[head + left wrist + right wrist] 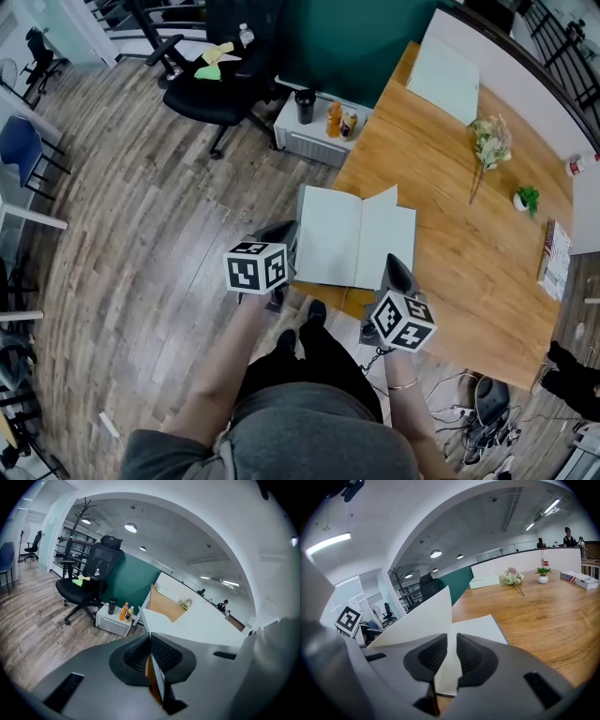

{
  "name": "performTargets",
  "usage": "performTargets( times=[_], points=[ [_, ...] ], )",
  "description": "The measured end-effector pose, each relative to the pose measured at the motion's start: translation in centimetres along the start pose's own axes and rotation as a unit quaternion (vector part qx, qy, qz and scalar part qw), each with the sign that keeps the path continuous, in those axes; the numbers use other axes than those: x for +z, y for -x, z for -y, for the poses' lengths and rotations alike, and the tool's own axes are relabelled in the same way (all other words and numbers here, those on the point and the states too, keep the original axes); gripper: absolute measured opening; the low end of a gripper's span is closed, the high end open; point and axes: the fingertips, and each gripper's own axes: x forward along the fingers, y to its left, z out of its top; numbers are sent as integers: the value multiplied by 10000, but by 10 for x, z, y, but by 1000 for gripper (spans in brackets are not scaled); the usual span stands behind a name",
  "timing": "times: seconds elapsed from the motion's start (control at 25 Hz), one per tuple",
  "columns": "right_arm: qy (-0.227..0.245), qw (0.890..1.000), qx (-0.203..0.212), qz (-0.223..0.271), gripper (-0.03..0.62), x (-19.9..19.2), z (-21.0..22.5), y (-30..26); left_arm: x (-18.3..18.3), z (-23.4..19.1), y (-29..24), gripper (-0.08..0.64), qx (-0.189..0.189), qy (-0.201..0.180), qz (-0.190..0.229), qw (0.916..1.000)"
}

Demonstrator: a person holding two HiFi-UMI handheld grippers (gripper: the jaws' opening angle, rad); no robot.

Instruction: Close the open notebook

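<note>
The open notebook (352, 234) lies with blank white pages at the near left corner of the wooden table (469, 262). One page (386, 199) stands partly lifted near the spine. My left gripper (291, 232) is at the notebook's left edge, shut on that left side (187, 620), whose thin edge runs between the pads (150, 656). The left side looks raised off the table. My right gripper (395, 261) sits at the near edge of the right half, shut on the white pages (478, 630). The paper fills the gap between its pads (451, 656). The lifted page (426, 616) rises left of it.
Farther along the table lie a flower bunch (490, 141), a small potted plant (527, 198), a book (555, 258) and a pale pad (445, 80). On the floor stand a black office chair (225, 84) and a low white cabinet (314, 136) with bottles.
</note>
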Motion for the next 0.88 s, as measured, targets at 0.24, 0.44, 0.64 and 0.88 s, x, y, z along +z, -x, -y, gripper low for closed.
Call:
performTargets(
  times=[0.24,0.44,0.64,0.88],
  points=[
    [-30,9998,-198,68,64,-2,10,12,9,12,4,28,-129,-2,103,9999],
    [-73,9991,-384,159,61,-2,18,23,17,24,8,26,-244,-102,166,9995],
    [-91,9983,-511,257,61,-2,23,35,24,37,11,26,-344,-222,213,9989],
    [-133,9972,-637,355,61,-3,25,46,32,49,13,26,-491,-277,275,9980]
  ],
)
